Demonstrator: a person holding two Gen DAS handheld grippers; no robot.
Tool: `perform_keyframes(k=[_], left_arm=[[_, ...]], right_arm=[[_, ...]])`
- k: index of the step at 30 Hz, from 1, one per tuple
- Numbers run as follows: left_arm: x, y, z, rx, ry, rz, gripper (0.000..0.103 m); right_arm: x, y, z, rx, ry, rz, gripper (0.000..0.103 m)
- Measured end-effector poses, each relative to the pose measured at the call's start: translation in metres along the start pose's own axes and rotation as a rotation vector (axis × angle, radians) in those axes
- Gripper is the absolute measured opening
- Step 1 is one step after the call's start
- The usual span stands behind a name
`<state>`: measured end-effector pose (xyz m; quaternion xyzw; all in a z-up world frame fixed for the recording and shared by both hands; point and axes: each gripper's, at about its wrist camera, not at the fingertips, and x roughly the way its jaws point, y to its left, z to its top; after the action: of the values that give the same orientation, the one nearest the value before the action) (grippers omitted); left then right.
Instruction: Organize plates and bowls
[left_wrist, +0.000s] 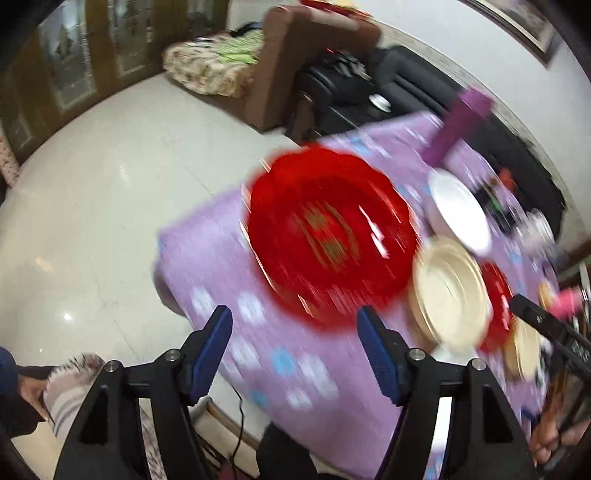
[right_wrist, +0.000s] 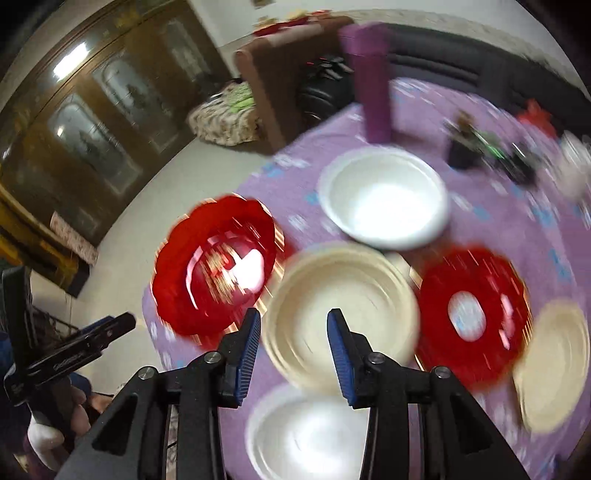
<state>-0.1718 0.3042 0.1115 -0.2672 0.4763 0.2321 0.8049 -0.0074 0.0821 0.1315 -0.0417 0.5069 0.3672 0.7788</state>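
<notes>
Both views are motion-blurred. A large red scalloped plate (left_wrist: 328, 236) (right_wrist: 216, 262) lies near the left edge of the purple tablecloth (left_wrist: 280, 365). A cream bowl (left_wrist: 448, 291) (right_wrist: 341, 310) sits beside it, a white bowl (left_wrist: 458, 210) (right_wrist: 384, 195) behind. A second red plate (right_wrist: 472, 314) (left_wrist: 496, 306) and a cream plate (right_wrist: 552, 362) lie to the right. Another white bowl (right_wrist: 306, 435) is nearest in the right wrist view. My left gripper (left_wrist: 295, 332) is open and empty, above the cloth before the large red plate. My right gripper (right_wrist: 293, 332) is open and empty over the cream bowl's near rim.
A tall purple bottle (right_wrist: 369, 81) (left_wrist: 458, 125) stands at the table's far side, with small dark items (right_wrist: 487, 151) to its right. Beyond the table's left edge are pale floor (left_wrist: 110, 206), a brown sofa (left_wrist: 295, 55) and wooden cabinets (right_wrist: 74, 122).
</notes>
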Motion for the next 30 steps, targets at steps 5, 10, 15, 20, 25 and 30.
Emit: perform_keyframes(k=[5, 10, 15, 20, 25, 30], left_arm=[[0.027, -0.046, -0.052, 0.085, 0.137, -0.054, 0.069], [0.053, -0.076, -0.065, 0.115, 0.191, -0.093, 0.069], [0.080, -0.107, -0.064, 0.170, 0.205, -0.069, 0.068], [0.100, -0.124, -0.071, 0.209, 0.244, -0.044, 0.033], [0.085, -0.122, -0.076, 0.197, 0.260, -0.072, 0.019], [0.051, -0.109, -0.094, 0.169, 0.250, -0.086, 0.019]], right_arm=[[-0.015, -0.048, -0.055, 0.096, 0.064, -0.017, 0.041], [0.010, -0.067, -0.089, 0.151, 0.155, -0.005, 0.041], [0.034, -0.063, -0.092, 0.129, 0.190, -0.025, 0.041], [0.049, -0.064, -0.088, 0.139, 0.200, -0.043, 0.020], [0.047, -0.067, -0.095, 0.138, 0.224, -0.020, 0.013], [0.030, -0.060, -0.116, 0.105, 0.248, 0.039, 0.013]])
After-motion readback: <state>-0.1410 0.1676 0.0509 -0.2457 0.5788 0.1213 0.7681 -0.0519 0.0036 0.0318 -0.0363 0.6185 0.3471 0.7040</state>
